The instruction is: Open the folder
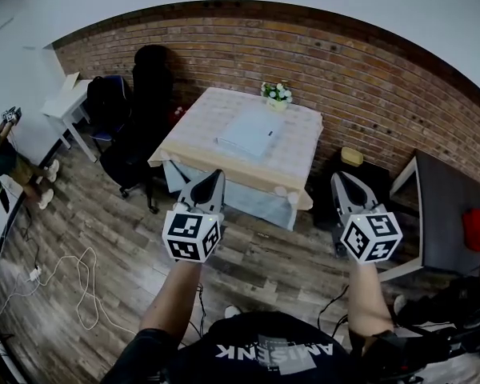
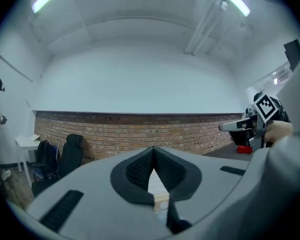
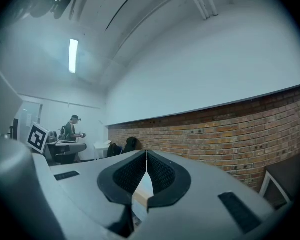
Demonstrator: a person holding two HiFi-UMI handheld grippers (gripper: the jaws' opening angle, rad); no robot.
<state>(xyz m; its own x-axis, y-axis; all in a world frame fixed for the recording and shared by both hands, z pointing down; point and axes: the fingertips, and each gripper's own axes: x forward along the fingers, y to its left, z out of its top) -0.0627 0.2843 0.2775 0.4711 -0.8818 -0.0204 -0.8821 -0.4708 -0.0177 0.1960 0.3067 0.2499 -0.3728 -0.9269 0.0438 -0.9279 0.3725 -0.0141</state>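
A pale blue-white folder lies flat and closed on a small table with a light checked cloth, well ahead of me. My left gripper is held level, short of the table's near edge, its jaws shut with nothing between them. My right gripper hovers level beyond the table's right corner, also shut and empty. In the left gripper view the left gripper has its tips together, and the right gripper shows at the right. In the right gripper view the right gripper is shut too.
A small flower pot stands at the table's far edge. A black office chair and a white side table are to the left, a dark desk to the right. Cables lie on the wood floor. Another person stands at the left.
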